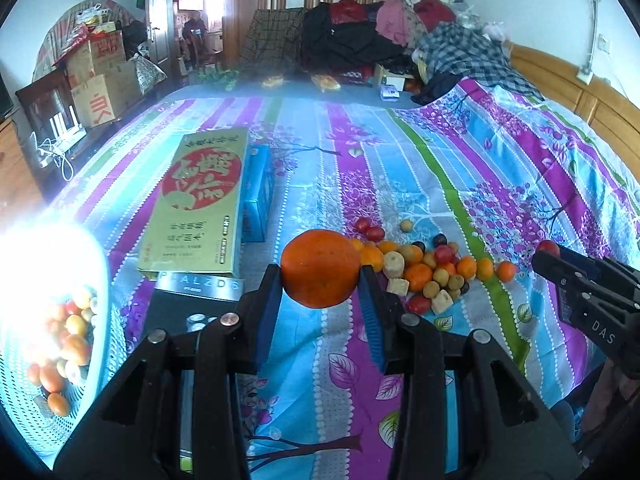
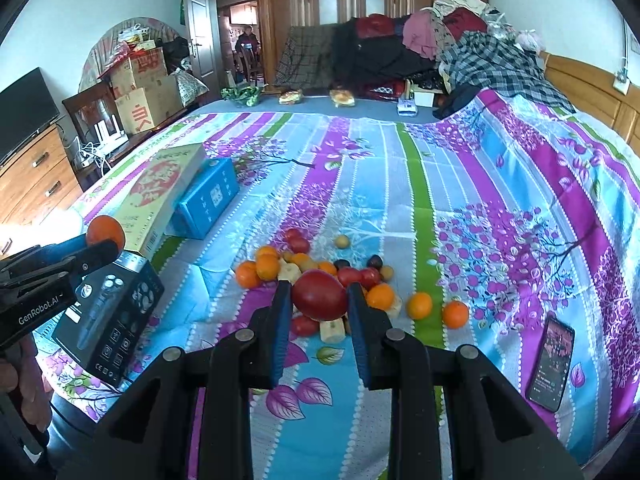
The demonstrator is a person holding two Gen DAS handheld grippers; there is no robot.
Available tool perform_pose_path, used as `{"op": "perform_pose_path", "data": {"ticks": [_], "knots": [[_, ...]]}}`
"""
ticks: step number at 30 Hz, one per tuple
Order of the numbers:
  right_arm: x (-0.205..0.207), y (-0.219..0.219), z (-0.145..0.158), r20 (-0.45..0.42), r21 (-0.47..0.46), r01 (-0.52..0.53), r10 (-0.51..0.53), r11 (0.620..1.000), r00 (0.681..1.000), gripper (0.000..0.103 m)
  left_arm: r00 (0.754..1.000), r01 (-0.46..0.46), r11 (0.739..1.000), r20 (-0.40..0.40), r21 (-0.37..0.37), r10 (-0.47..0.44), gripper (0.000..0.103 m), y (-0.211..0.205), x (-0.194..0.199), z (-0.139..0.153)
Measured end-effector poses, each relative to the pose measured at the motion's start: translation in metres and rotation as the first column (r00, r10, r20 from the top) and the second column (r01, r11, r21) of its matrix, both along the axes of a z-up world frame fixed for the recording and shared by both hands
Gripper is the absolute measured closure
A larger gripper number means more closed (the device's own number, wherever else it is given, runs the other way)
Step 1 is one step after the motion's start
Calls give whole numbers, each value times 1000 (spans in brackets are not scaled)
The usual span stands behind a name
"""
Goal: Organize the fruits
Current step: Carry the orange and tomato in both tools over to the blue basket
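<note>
Your left tongs (image 1: 320, 280) fill the foreground, their blue pads clamped on an orange (image 1: 320, 268) held up above the bed (image 1: 400, 152) and its striped, flower-printed bedspread. At far left, a pale perforated basket (image 1: 24, 400), washed out by glare, already holds a share of small fruit. Beside it lie a black box (image 1: 188, 308), a gold-and-red box (image 1: 204, 200) and a blue box (image 1: 258, 192). Ahead of you, the loose pile of fruit (image 1: 424, 268) sits on the bedspread: oranges, red tomatoes, pale chunks and small dark and yellowish pieces. Your right tongs (image 2: 319, 296) are closed on a red tomato (image 2: 319, 295), raised just above that pile. A phone (image 2: 550, 364) lies face up on the bedspread at far right.
</note>
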State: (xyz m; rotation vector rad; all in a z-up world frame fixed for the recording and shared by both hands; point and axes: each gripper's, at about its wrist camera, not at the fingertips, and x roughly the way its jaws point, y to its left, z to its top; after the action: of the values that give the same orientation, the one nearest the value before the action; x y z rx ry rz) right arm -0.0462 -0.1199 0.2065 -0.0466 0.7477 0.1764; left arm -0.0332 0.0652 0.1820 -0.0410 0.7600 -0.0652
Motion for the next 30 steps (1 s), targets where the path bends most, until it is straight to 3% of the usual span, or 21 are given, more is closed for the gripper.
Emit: {"op": "perform_pose_path", "data": {"ticks": [8,15,21,30], "knots": [[5,25,15,21,4,-46,46,999,999,72,998,-51,999,22,-3,51,64,25,-4,11],[11,73,35,44,32,-137,135,990,990,72,987,-148,988,51,-30,150,64,76,-13,28],[17,130,48,55,58,-227,224,972,973,72,957,-273,960,84,-56,277,64,139,-31,45],[17,232,65,64,73,-383,379,921,923,72,903,-418,905,73,-76,423,64,208,-56,46]]}}
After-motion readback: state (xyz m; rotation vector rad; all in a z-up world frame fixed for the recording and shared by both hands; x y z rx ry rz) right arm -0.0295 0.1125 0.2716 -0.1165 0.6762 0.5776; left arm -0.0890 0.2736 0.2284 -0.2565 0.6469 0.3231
